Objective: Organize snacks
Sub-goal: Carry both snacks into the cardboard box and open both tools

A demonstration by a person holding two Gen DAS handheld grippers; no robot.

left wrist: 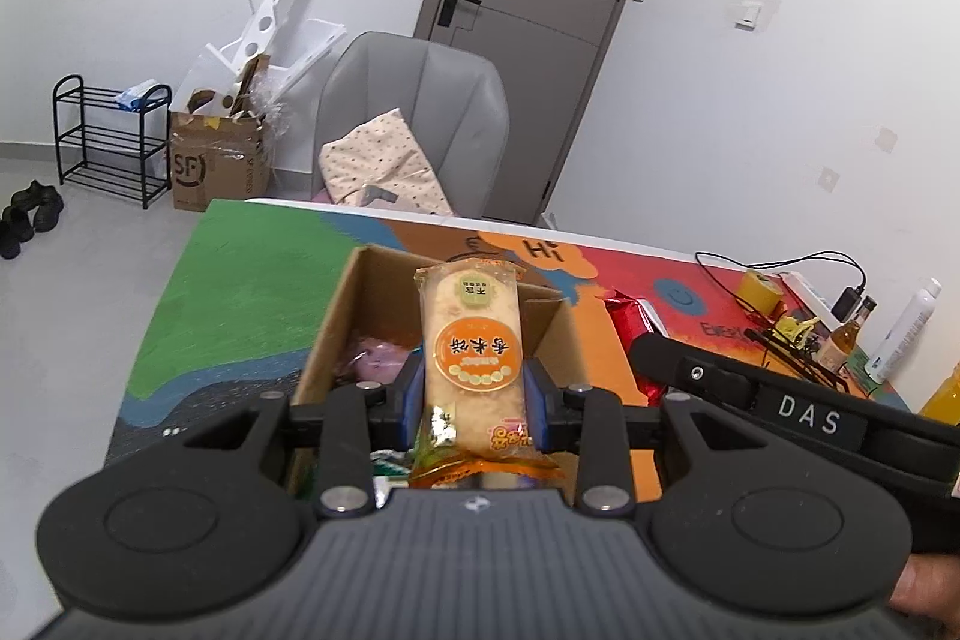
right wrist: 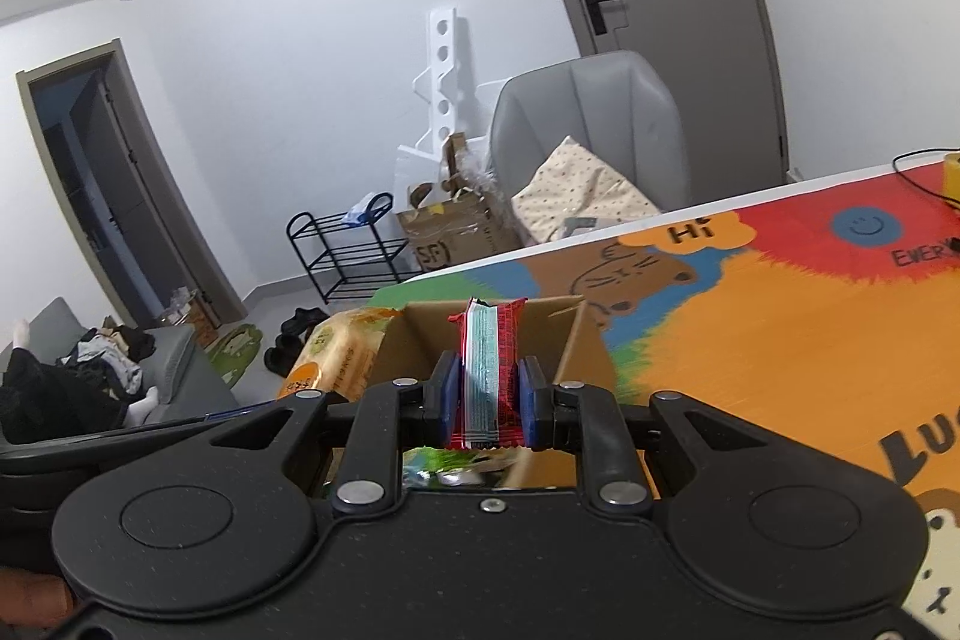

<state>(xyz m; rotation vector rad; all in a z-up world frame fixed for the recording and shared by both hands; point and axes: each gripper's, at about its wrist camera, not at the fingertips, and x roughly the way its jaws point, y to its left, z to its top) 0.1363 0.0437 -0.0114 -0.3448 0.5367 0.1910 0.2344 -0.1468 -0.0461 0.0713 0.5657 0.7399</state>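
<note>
Orange rice-cracker packet (left wrist: 472, 358) between left tongs (left wrist: 474, 400)

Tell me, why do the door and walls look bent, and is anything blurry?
Both views are fisheye, so straight lines bow: the door leans in the left wrist view, and the ceiling curves in the right wrist view. There the tablecloth smears with motion blur, while the red snack in the right claw stays sharp.

grey chair (left wrist: 414, 112) | black rack (left wrist: 108, 136) | door (left wrist: 540, 10) | tape roll (left wrist: 759, 287)
</note>
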